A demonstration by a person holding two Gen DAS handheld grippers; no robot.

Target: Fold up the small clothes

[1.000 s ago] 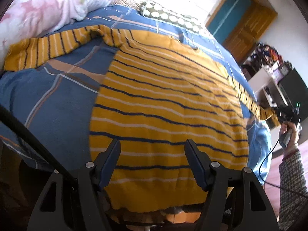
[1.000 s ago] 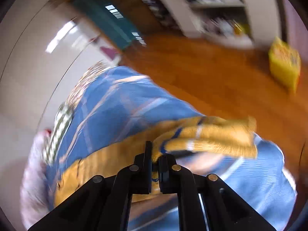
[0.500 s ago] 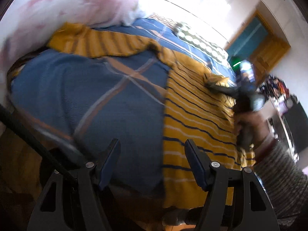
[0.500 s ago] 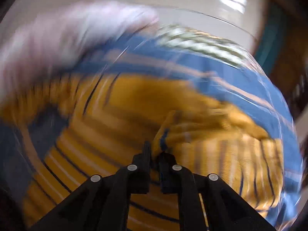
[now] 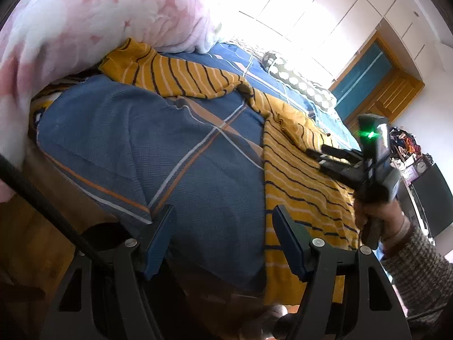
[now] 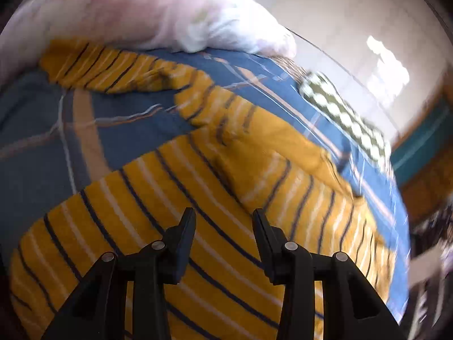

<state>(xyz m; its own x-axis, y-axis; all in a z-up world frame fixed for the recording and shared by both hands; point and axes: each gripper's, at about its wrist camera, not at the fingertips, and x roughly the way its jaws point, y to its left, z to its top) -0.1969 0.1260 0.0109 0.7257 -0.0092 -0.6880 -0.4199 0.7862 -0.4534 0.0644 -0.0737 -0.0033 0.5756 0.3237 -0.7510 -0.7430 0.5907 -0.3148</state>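
My left gripper (image 5: 222, 238) hangs with its jaws wide apart and nothing between them, angled down over the near edge of the bed. Below it lies the blue bedcover with thin orange and white crossing lines (image 5: 158, 147).

The mustard-yellow knit sweater with dark and white stripes (image 5: 300, 181) is spread flat on that cover, its body to the right of my left gripper. One sleeve (image 5: 175, 76) stretches out to the left across the bed, and its cuff end touches the fluffy pink-and-white blanket (image 5: 93, 17) heaped at the head side. The other sleeve (image 6: 271, 170) is folded in and lies across the sweater's chest.

My right gripper (image 6: 223, 226) hovers above the striped body, just short of that folded sleeve. Its jaws are opening, and only the flat fabric beneath shows through the gap; the pads press on nothing. From the left wrist view I see the same gripper (image 5: 318, 157) held in my right hand (image 5: 376, 215), a checked sleeve at the wrist.

A long pillow with white dots on dark green (image 5: 297, 85) lies along the far side of the bed. No box, basket or other container shows in either view.
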